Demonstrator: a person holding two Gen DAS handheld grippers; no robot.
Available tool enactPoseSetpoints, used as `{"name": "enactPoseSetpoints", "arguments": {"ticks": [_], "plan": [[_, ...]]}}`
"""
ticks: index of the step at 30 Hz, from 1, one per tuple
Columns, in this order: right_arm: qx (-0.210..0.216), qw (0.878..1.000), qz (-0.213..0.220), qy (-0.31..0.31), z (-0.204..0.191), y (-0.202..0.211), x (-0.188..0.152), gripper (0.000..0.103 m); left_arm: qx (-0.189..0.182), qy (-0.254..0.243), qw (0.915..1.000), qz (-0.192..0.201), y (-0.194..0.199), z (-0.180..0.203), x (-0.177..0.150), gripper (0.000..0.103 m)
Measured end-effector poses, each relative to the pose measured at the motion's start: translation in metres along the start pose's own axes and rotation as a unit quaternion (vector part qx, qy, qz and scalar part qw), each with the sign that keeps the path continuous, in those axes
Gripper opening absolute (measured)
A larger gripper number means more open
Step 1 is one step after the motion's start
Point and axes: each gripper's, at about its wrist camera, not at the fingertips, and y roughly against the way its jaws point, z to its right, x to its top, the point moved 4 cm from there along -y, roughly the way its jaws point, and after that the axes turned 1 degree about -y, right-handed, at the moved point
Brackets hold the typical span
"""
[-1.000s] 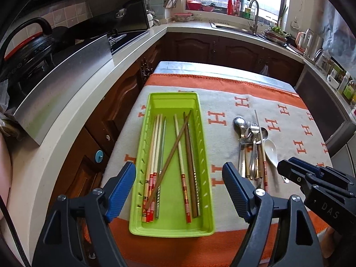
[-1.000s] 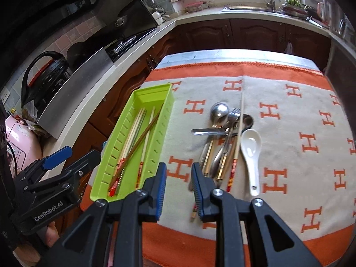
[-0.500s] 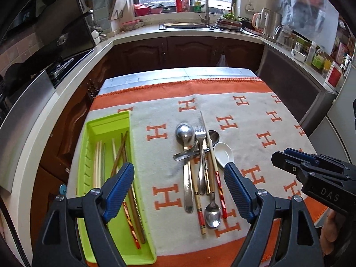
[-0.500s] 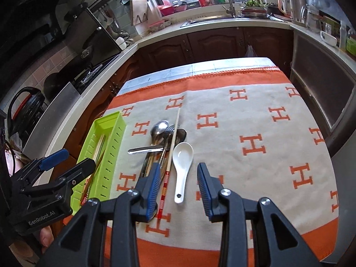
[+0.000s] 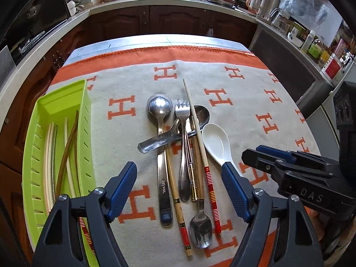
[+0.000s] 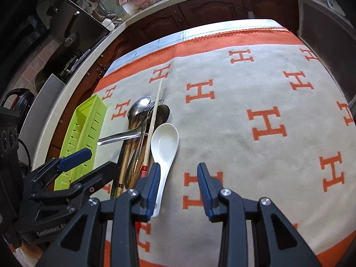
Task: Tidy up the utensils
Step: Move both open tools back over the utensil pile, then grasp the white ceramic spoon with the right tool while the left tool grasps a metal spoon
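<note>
On the H-print cloth (image 5: 233, 84) I've got the utensil pile (image 5: 184, 146) dead centre: metal spoons, a fork (image 5: 183, 113), two red-banded chopsticks, plus a white ceramic spoon (image 6: 164, 143) touching the pile's right edge. Left gripper (image 5: 179, 190) hangs over the pile's handle ends, jaws wide apart, holding nothing. Right gripper (image 6: 178, 188) also spread, empty; its left pad sits over the ceramic spoon's handle. Green tray (image 5: 85, 111) with sorted chopsticks (image 5: 66, 155) lies left of the pile.
</note>
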Motion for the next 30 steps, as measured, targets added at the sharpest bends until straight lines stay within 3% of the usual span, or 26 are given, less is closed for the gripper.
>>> {"name": "enactPoseSetpoints", "arguments": {"ticks": [7, 12, 13, 15, 18, 21, 30], "plan": [[-0.018, 0.999, -0.011, 0.037, -0.007, -0.037, 0.018, 0.034, 0.004, 0.015, 0.9999, -0.007, -0.004, -0.016, -0.006, 0.076], [-0.051, 0.994, 0.019, 0.099, -0.021, -0.045, 0.016, 0.034, 0.008, 0.034, 0.9993, -0.013, -0.009, -0.028, -0.007, 0.076], [-0.058, 0.992, 0.023, 0.112, -0.024, -0.046, 0.013, 0.033, 0.007, 0.038, 0.9992, -0.014, -0.01, -0.03, -0.007, 0.073], [-0.058, 0.989, 0.031, 0.132, -0.03, -0.046, 0.009, 0.019, 0.001, 0.047, 0.9987, -0.018, -0.013, -0.033, -0.005, 0.069], [-0.031, 0.992, 0.032, 0.117, -0.027, -0.044, 0.01, 0.007, -0.007, 0.056, 0.9981, -0.026, -0.018, -0.035, -0.005, 0.066], [-0.003, 0.995, 0.032, 0.094, -0.022, -0.04, 0.012, 0.003, -0.01, 0.06, 0.9976, -0.033, -0.023, -0.035, -0.004, 0.058], [0.027, 0.998, 0.031, 0.047, -0.005, -0.023, 0.004, 0.003, -0.017, 0.075, 0.9968, -0.022, -0.018, -0.044, 0.009, 0.055]]}}
